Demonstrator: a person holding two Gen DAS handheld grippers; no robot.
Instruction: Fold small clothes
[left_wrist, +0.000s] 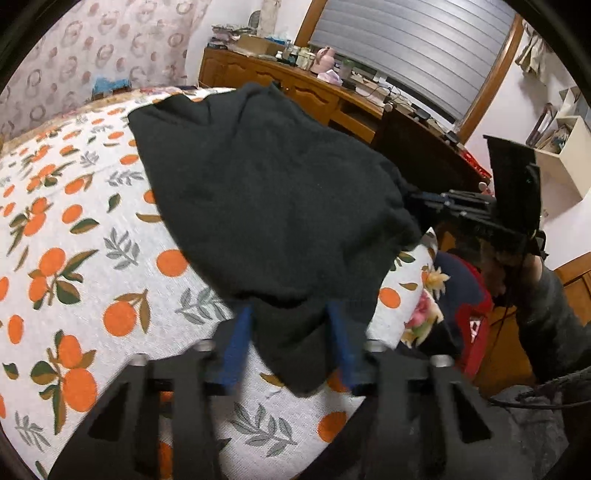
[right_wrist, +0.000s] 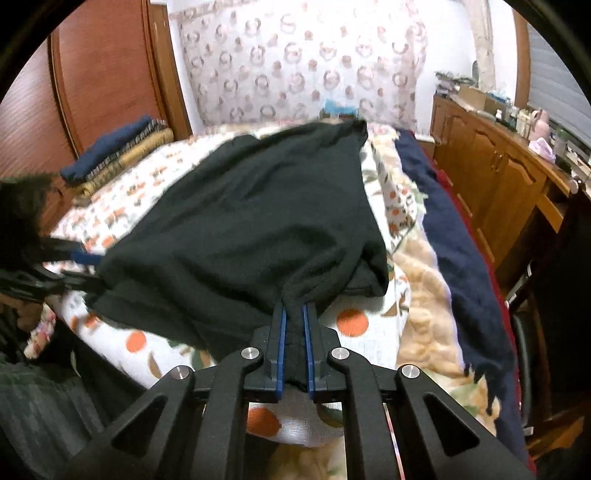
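Observation:
A dark green-black knitted garment (left_wrist: 266, 192) lies spread on the orange-print bedspread (left_wrist: 74, 229); it also shows in the right wrist view (right_wrist: 251, 229). My left gripper (left_wrist: 291, 325) has its blue pads wide apart with a corner of the garment lying loosely between them. My right gripper (right_wrist: 294, 332) is shut on another bunched corner of the garment, near the bed's edge. The right gripper also shows in the left wrist view (left_wrist: 417, 206) at the garment's right corner, and the left gripper shows at the left in the right wrist view (right_wrist: 86, 269).
A stack of folded clothes (right_wrist: 114, 155) sits near the wooden headboard (right_wrist: 103, 74). A navy blanket (right_wrist: 454, 251) lies along the bed's right side. A wooden dresser (left_wrist: 295, 85) with clutter stands beyond the bed.

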